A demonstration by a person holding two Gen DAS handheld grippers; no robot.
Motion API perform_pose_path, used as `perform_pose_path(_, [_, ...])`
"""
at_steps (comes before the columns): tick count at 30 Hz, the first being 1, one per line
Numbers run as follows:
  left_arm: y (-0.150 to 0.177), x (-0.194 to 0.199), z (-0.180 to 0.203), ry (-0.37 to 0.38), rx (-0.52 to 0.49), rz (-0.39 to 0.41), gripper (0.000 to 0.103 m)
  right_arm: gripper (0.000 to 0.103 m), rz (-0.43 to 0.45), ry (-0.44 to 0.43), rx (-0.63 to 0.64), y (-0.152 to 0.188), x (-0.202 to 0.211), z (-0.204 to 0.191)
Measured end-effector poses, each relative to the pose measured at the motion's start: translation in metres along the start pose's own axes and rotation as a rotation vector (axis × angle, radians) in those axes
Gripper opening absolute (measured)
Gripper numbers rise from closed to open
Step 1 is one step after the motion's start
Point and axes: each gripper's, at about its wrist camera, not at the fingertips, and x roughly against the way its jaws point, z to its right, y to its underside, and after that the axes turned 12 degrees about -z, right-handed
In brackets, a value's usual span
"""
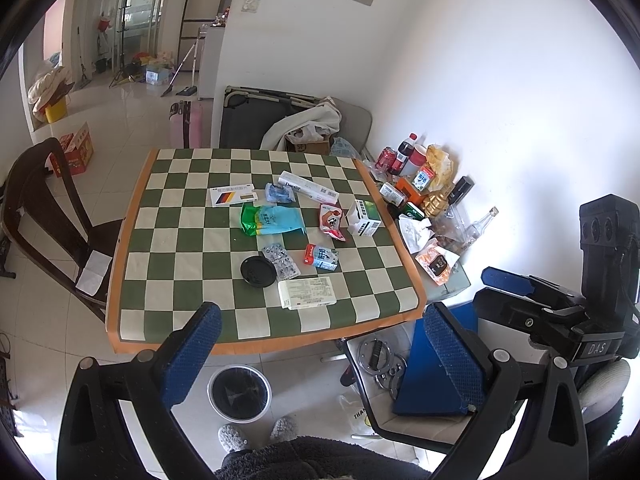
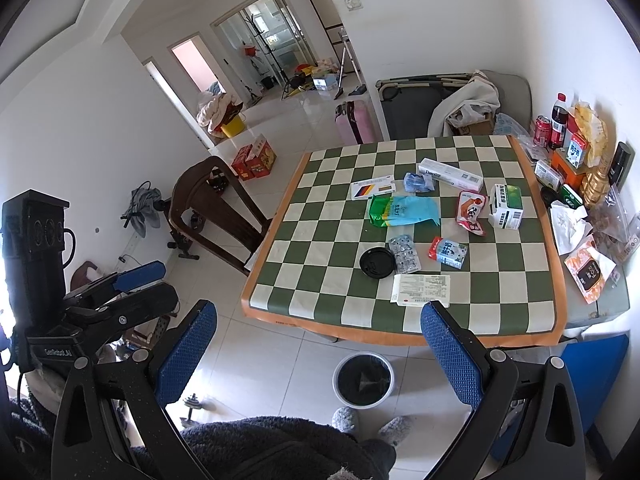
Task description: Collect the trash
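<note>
Trash lies on a green-and-white checked table (image 1: 176, 280) (image 2: 500, 300): a black cup lid (image 1: 258, 272) (image 2: 377, 263), a white medicine box (image 1: 307, 292) (image 2: 421, 289), blister packs (image 1: 281, 260) (image 2: 405, 254), a small milk carton (image 1: 321, 257) (image 2: 449, 253), a green-blue bag (image 1: 272, 221) (image 2: 402, 211), a red snack wrapper (image 1: 332, 222) (image 2: 472, 212) and a green-white box (image 1: 363, 218) (image 2: 506, 206). A white bin with a black liner (image 1: 239, 393) (image 2: 363, 379) stands on the floor before the table. My left gripper (image 1: 320, 360) and right gripper (image 2: 320, 356) are both open and empty, held above the table's near edge.
A dark wooden chair (image 1: 44, 216) (image 2: 216, 216) stands left of the table. A side surface (image 1: 452, 280) (image 2: 608, 296) on the right holds bottles, cans and packets. A blue board (image 1: 436, 368) leans below it. My slippered feet (image 1: 256, 434) are next to the bin.
</note>
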Motion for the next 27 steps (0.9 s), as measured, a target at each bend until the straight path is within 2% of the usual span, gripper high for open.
perform_pose_path(17, [0.001,0.0,0.001,-0.009,-0.002,0.002,0.103,0.103,0.0,0.0,-0.001,-0.004,-0.004,0.002])
perform_pose_path(19, [-0.002,-0.004,0.0,-0.07,-0.002,0.021,0.103,0.103,0.005,0.003,-0.009,-0.006,-0.002,0.002])
perform_pose_path(23, [-0.015,-0.024,-0.003,-0.284,-0.016,0.058,0.103,0.103,0.045,0.061,-0.074,-0.023,-0.004,-0.005])
perform_pose_path(27, [-0.037,-0.069,-0.029,-0.381,-0.012,0.033,0.103,0.103,0.082,0.177,-0.178,-0.024,-0.011,0.006])
